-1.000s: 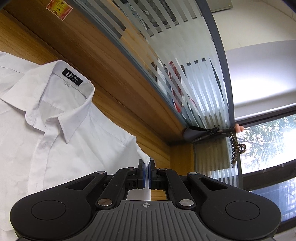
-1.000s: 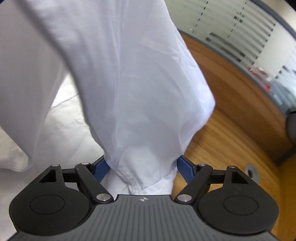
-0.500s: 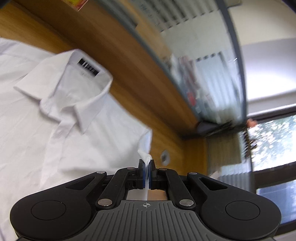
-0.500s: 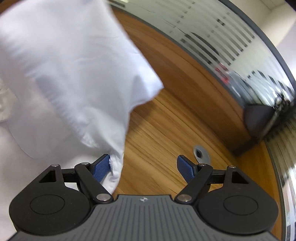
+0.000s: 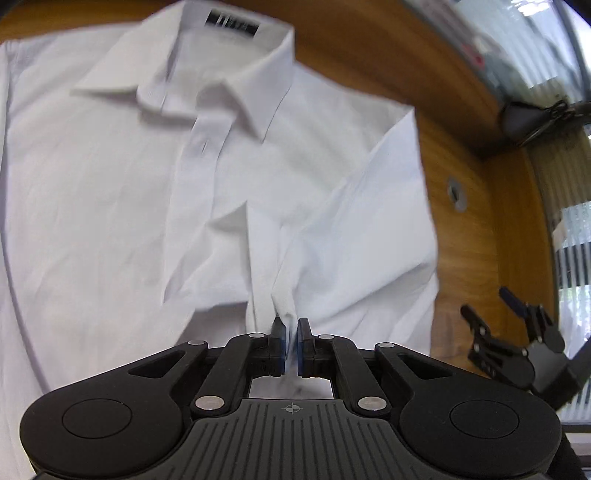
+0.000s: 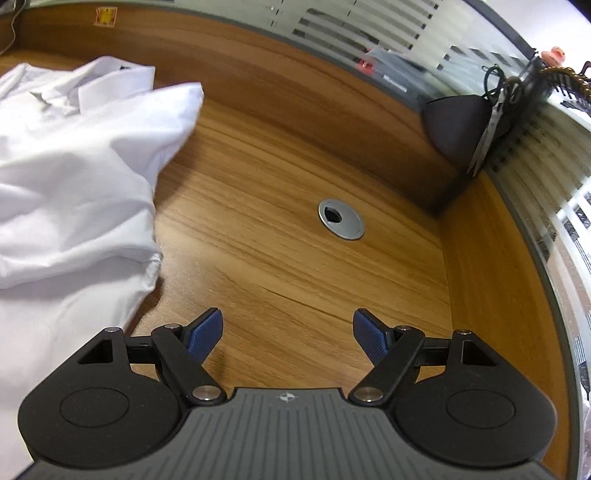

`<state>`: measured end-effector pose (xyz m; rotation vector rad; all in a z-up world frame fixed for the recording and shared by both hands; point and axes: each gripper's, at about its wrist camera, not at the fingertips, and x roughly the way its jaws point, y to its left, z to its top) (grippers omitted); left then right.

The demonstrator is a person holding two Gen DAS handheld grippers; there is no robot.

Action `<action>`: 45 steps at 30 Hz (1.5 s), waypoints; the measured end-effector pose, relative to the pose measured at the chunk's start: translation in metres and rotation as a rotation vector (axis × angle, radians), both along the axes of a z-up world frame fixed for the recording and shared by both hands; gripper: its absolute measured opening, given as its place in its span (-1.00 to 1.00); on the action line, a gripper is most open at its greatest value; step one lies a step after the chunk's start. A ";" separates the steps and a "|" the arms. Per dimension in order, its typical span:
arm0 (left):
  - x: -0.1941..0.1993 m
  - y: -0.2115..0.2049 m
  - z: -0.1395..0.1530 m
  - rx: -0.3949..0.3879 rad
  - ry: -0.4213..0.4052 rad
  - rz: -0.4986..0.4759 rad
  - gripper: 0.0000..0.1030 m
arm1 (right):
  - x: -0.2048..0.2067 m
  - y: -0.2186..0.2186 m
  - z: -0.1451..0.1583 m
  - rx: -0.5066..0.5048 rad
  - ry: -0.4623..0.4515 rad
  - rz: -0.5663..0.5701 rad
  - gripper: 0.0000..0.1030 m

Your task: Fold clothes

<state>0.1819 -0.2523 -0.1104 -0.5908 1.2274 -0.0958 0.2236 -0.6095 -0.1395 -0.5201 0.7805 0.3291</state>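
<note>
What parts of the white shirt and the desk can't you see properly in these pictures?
- Left wrist view: the black label in the collar of the white shirt is blurred, so its writing is unreadable.
- Left wrist view: the shirt's lower part is hidden behind the left gripper body.
- Right wrist view: the shirt runs off the left edge; the sticker on the desk wall is too small to read.

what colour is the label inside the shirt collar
Black with blurred pale lettering, on the white shirt; the label shows best in the left wrist view.
</note>
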 end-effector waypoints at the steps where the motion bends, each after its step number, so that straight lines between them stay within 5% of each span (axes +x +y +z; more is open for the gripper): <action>1: 0.002 0.001 0.007 0.005 -0.037 0.004 -0.64 | -0.004 0.001 0.004 0.014 0.005 0.011 0.60; 4: 0.017 0.005 0.025 0.018 -0.121 0.006 -0.23 | -0.015 0.005 0.017 0.057 0.021 0.045 0.60; 9: 0.052 0.008 0.047 0.039 -0.216 0.003 -0.14 | -0.030 0.013 0.032 0.108 0.049 0.106 0.49; 16: 0.124 -0.012 0.035 0.010 -0.194 -0.067 -0.14 | -0.031 0.032 0.019 0.082 0.090 0.218 0.33; 21: 0.167 -0.039 0.012 0.004 -0.132 -0.140 -0.12 | -0.026 0.044 0.009 0.057 0.121 0.299 -0.03; 25: 0.192 -0.061 -0.006 0.036 -0.102 -0.197 -0.11 | -0.019 0.055 0.006 0.044 0.119 0.367 -0.06; 28: 0.201 -0.068 -0.010 0.034 -0.117 -0.198 -0.18 | -0.016 0.061 0.004 0.041 0.125 0.416 -0.13; 31: 0.210 -0.074 -0.013 0.032 -0.131 -0.198 -0.95 | -0.012 0.061 0.002 0.045 0.135 0.431 -0.78; 42: 0.237 -0.074 -0.030 0.047 -0.093 -0.135 -0.94 | -0.010 0.050 -0.006 0.075 0.180 0.356 -1.00; 45: 0.236 -0.067 -0.022 0.006 -0.095 -0.127 -0.70 | -0.016 0.046 -0.005 0.070 0.192 0.344 -0.98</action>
